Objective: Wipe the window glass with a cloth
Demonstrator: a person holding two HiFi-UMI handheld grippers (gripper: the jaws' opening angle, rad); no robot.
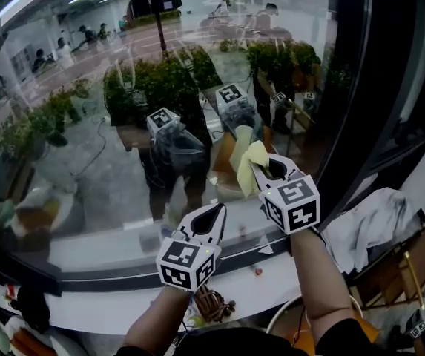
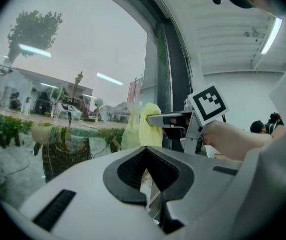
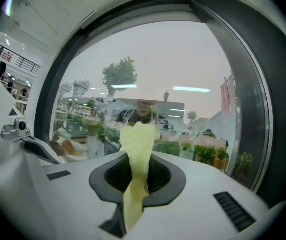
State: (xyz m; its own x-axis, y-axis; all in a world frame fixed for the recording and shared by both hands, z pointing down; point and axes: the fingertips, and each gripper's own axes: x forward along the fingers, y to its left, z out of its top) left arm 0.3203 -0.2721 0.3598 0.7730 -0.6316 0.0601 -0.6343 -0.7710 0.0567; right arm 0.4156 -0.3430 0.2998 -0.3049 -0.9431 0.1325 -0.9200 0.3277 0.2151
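Observation:
The window glass (image 1: 123,87) fills most of the head view and mirrors both grippers. My right gripper (image 1: 259,166) is shut on a yellow cloth (image 1: 250,166), whose bunched end is at or very near the pane, close to its own reflection. In the right gripper view the cloth (image 3: 138,149) runs up from between the jaws of the right gripper (image 3: 134,196) toward the glass (image 3: 147,64). My left gripper (image 1: 213,215) hangs lower, near the sill, shut with nothing in it. From the left gripper view (image 2: 150,204) I see the cloth (image 2: 150,126) beside the pane.
A dark curved window frame (image 1: 375,87) bounds the glass on the right. A white sill (image 1: 123,295) runs below, with a brown bundle (image 1: 211,302) and a small red bit (image 1: 257,271) on it. White fabric (image 1: 375,225) lies over a wooden chair (image 1: 420,265) at right.

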